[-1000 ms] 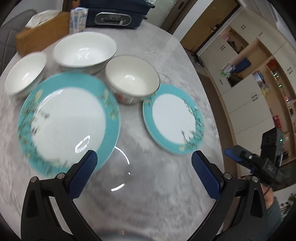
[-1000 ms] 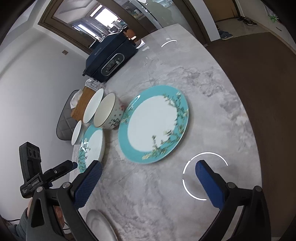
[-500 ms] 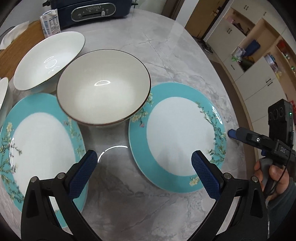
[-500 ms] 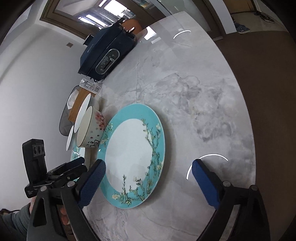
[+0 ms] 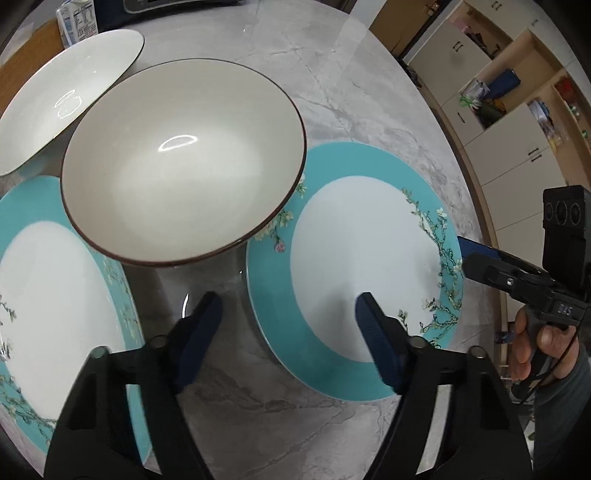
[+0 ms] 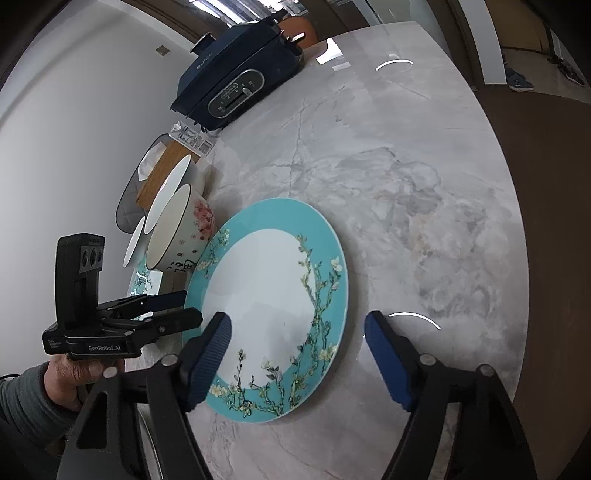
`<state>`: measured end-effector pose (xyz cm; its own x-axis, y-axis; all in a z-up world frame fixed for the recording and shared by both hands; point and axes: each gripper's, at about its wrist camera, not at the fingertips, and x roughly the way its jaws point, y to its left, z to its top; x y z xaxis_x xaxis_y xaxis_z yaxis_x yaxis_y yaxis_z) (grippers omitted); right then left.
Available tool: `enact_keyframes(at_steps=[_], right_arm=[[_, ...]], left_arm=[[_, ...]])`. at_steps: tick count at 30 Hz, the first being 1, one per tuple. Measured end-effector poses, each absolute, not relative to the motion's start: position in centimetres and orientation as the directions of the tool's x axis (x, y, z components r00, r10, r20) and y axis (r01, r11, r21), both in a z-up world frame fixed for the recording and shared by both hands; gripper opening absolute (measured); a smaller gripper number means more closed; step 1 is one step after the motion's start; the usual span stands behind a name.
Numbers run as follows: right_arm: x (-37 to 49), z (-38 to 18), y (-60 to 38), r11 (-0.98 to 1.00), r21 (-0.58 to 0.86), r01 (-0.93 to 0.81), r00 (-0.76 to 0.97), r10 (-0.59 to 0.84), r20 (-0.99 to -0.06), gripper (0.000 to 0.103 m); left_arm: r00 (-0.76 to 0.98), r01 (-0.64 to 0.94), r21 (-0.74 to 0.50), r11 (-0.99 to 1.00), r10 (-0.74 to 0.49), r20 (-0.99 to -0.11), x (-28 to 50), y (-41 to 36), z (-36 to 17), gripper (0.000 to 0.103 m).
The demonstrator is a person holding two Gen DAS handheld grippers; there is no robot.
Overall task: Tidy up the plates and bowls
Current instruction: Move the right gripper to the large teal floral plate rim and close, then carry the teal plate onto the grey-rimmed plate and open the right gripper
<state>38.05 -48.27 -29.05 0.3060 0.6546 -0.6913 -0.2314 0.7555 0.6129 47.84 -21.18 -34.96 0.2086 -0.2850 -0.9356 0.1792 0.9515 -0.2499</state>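
Observation:
A small teal-rimmed plate lies on the marble table between both grippers. My left gripper is open, its fingers straddling the plate's near-left rim. My right gripper is open, straddling the plate's opposite rim. A brown-rimmed floral bowl sits just behind the plate. A larger teal plate lies to the left. A white bowl stands behind the floral bowl.
A dark blue appliance stands at the table's far end, with a carton and a wooden box near it. The table edge curves on the right, cupboards beyond.
Both grippers have moved in toward the small teal plate and narrowed somewhat. The plate and the floral bowl now look much closer in both views.

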Motion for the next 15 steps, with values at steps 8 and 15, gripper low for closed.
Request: enact_keyframes(at_steps=[8,15], right_arm=[[38.7,-29.7,-48.9,0.736,0.645,-0.207,0.275,0.676,-0.683,0.038],[38.9,-29.9,-49.3,0.783,0.603,-0.155,0.265,0.621,-0.738,0.012]], left_arm=[[0.197,0.143,-0.269,0.952,-0.294,-0.935,49.4,-20.5,-35.5,0.019],[0.162,0.154,-0.236,0.959,-0.261,-0.952,49.8,-20.9,-35.3,0.017]])
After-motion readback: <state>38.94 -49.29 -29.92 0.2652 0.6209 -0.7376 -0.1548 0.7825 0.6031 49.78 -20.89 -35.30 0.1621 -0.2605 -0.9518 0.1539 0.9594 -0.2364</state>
